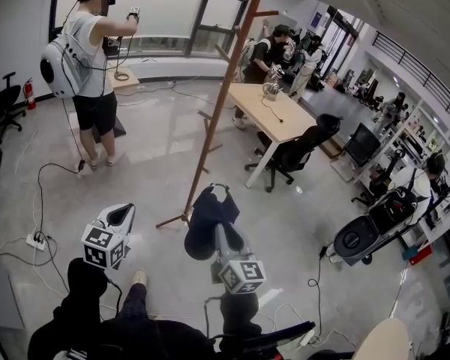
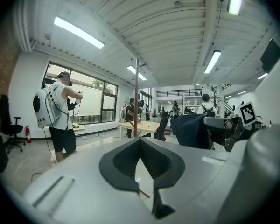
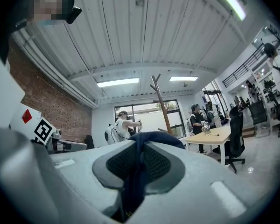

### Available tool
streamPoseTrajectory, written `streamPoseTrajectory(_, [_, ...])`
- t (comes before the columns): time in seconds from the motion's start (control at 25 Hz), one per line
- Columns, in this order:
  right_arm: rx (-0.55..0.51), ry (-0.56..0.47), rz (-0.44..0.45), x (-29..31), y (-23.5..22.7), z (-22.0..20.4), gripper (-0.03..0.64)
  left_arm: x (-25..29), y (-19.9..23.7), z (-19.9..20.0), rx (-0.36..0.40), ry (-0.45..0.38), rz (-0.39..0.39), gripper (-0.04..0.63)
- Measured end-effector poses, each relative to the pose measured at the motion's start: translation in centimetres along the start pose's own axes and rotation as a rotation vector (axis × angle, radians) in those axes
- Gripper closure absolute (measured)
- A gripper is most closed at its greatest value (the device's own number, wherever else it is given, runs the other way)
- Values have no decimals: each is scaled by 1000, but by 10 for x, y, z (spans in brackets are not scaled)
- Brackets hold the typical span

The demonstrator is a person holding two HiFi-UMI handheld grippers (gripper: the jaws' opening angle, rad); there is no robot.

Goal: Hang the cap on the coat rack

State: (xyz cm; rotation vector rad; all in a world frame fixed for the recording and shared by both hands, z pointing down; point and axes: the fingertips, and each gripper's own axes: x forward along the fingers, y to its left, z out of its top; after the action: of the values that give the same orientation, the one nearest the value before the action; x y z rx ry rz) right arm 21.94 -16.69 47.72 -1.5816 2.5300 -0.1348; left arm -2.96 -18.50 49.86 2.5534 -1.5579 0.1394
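Two hand-held grippers are in use, and only one carries anything. On the left, the left hand-held gripper [image 1: 121, 214] points upward with its jaws together and nothing between them, so it gives no support.

Near the middle, the right hand-held gripper [image 1: 226, 240] has its jaws nearly closed on a fold of the dark cap [image 1: 208, 217]. The cap droops over the jaw tips, low above the floor and just beside the foot of the coat rack [image 1: 223, 100]. The grip seems to be on soft cloth only (no stiff part of the cap is visible between the pads), so I judge that a quick lift may let the cap slide out and fall.

Further right and higher, the top peg [image 1: 267, 12] is well apart from the cap. The limp cap may miss a peg or catch it only by an edge and then drop. The pole is thin, so a push from the right hand-held gripper may rock it. A cable [image 1: 40, 201] on the floor may also catch a foot.
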Motion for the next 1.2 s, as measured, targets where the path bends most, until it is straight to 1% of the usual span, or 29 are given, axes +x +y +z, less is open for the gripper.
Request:
streamPoseTrajectory(0.16, [-12, -16, -11, 24, -11, 4, 565, 26, 13, 5, 1, -7, -14, 594])
streamPoseTrajectory(0.4, [-11, -17, -33, 63, -26, 4, 565, 62, 39, 10, -2, 5, -31, 594])
streamPoseTrajectory(0.68, [-25, -24, -47, 112, -30, 14, 565, 100, 75, 30, -4, 2, -51, 594])
streamPoseTrajectory(1.0, [-54, -48, -51, 162, -32, 28, 565, 140, 101, 36, -11, 5, -90, 594])
streamPoseTrajectory(1.2, [-68, -88, -54, 191, -32, 45, 565, 160, 119, 38, -16, 11, -101, 594])
